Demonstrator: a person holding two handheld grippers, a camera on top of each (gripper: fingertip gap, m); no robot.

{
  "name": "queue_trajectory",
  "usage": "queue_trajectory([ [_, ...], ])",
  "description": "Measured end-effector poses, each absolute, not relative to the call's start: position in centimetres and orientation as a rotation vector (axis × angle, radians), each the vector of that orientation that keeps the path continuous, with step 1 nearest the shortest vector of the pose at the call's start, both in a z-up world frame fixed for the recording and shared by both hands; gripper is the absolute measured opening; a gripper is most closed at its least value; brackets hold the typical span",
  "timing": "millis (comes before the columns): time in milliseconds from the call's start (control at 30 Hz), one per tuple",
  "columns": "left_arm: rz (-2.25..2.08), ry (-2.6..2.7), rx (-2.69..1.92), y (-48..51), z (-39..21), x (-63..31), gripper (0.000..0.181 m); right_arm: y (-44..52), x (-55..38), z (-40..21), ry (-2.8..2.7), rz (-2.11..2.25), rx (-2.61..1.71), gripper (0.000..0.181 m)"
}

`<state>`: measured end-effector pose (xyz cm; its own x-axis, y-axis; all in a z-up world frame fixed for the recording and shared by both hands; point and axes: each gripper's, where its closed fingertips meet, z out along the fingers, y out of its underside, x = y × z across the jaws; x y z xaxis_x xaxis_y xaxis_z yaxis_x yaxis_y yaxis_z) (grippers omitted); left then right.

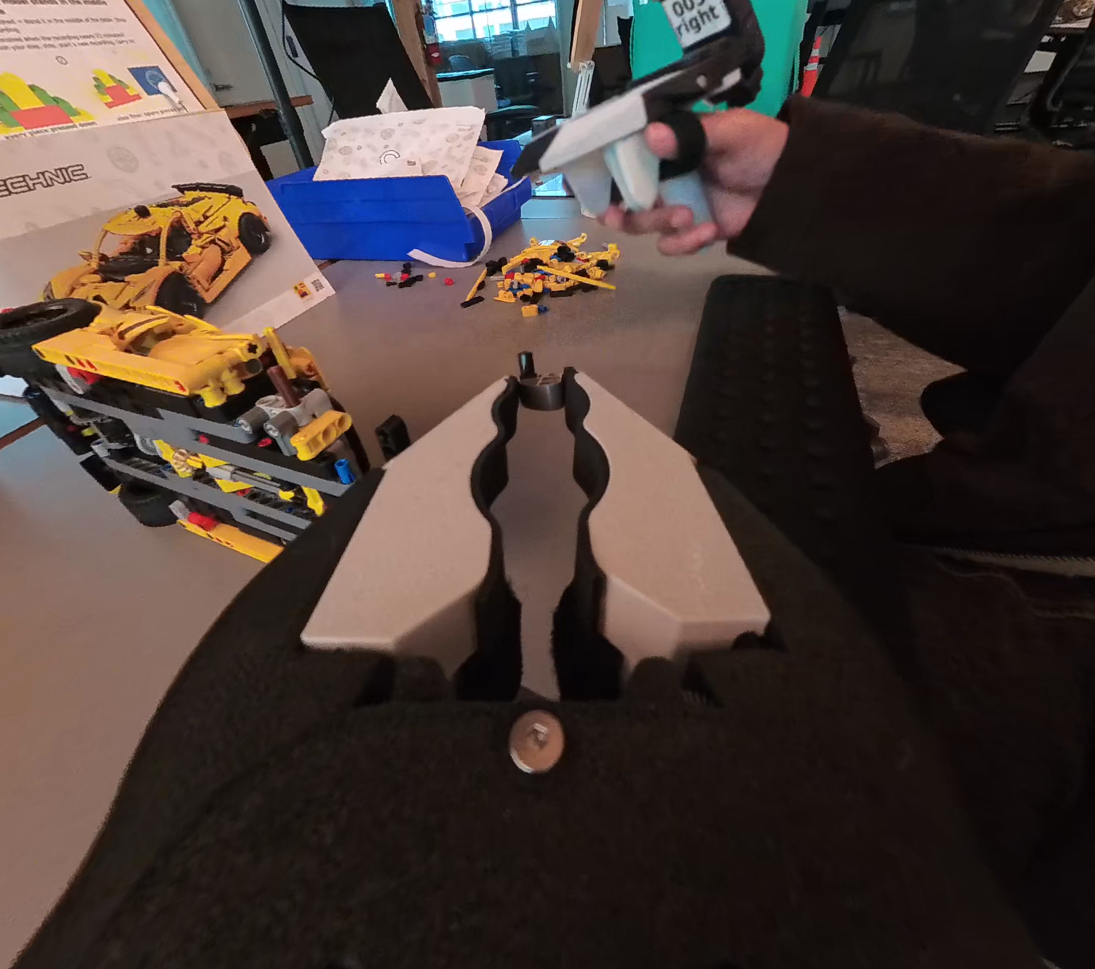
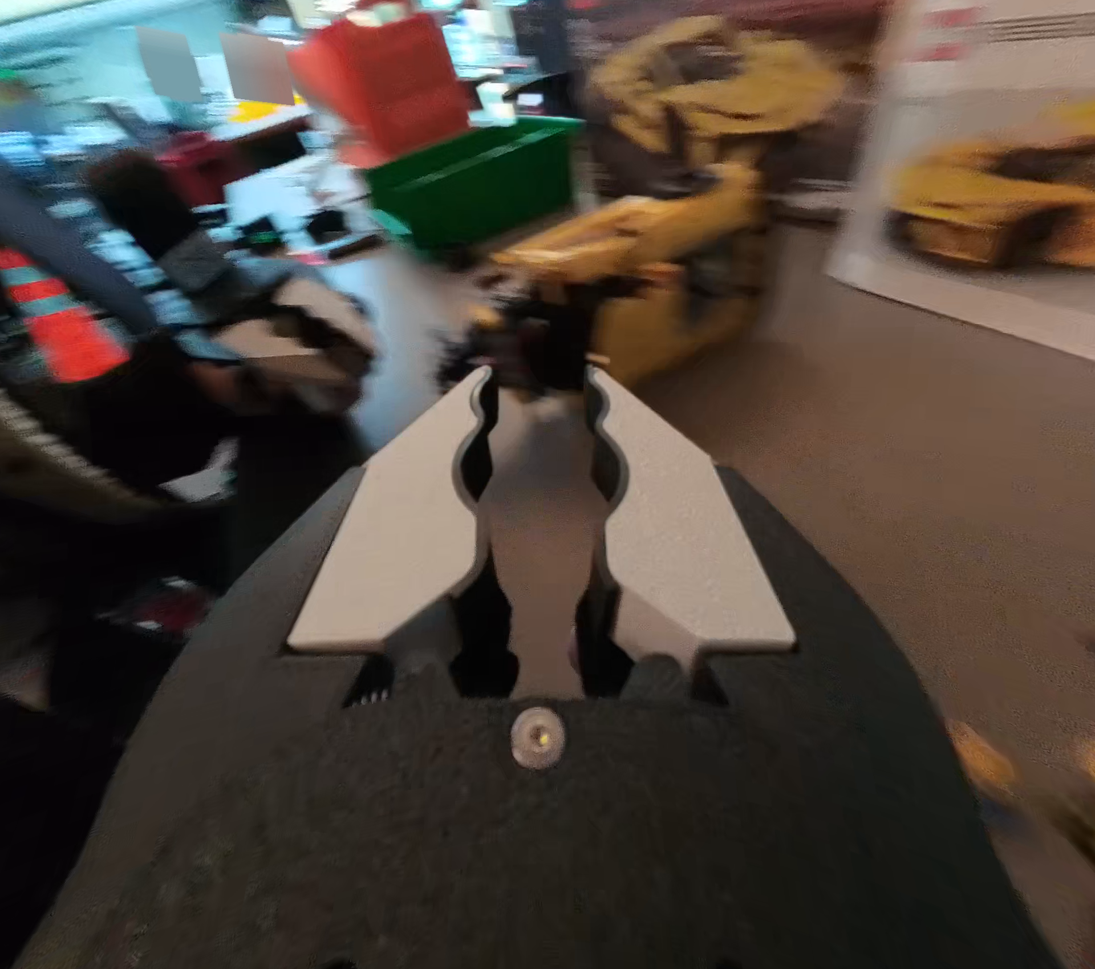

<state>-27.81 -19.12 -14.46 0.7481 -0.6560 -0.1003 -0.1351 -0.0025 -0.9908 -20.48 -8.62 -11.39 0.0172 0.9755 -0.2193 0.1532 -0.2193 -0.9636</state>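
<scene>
Pinches, at the tips of the left gripper (image 1: pixel 540 377), a small dark grey round piece (image 1: pixel 542 396) with a black pin standing up from it; holds it in the air above the grey table (image 1: pixel 415 348), jaws closed onto its sides.

Shows, to the left of that gripper, a yellow model car (image 1: pixel 178 407) lying on its side on the table, underside and grey frame facing the camera, one black wheel at the top, body panels largely in place, gears and pins showing along the exposed chassis. Leaves a small black piece (image 1: pixel 392 434) just beside the car.

Leaves farther back a heap of loose pieces (image 1: pixel 551 271), mostly yellow and black, with a few red and black bits scattered to its left, all still unattached. Behind them, a blue bin (image 1: pixel 379 217) stuffed with printed paper bags (image 1: pixel 409 140), and a propped printed sheet (image 1: pixel 148 206) picturing a finished yellow car.

Raises the right gripper (image 1: pixel 524 164) in a hand (image 1: pixel 729 170), well above the heap and apart from it. Blurs the right wrist view badly: jaws a little parted, something dark between the tips, yet impossible to tell whether gripped or merely behind. Catches there also a green bin (image 2: pixel 474 182) and a red bag (image 2: pixel 385 81).
</scene>
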Motion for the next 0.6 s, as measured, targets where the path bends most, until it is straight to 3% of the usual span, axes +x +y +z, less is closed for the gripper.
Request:
queue_trajectory([
  [133,-0.477,0.641,-1.53,-19.2,-14.1,-28.1,0.015,-17.3,-27.6,-12.4,-1.4,1.595,-1.346,0.028],
  [267,-0.476,0.643,-1.525,-19.2,-14.0,-28.1,0.015,-18.2,-29.1,-12.9,-1.324,1.667,-1.353,0.009],
  [600,-0.447,0.649,-1.558,-18.8,-14.6,-28.1,0.015,-18.7,-29.7,-14.4,-1.415,1.542,-1.376,0.004],
])
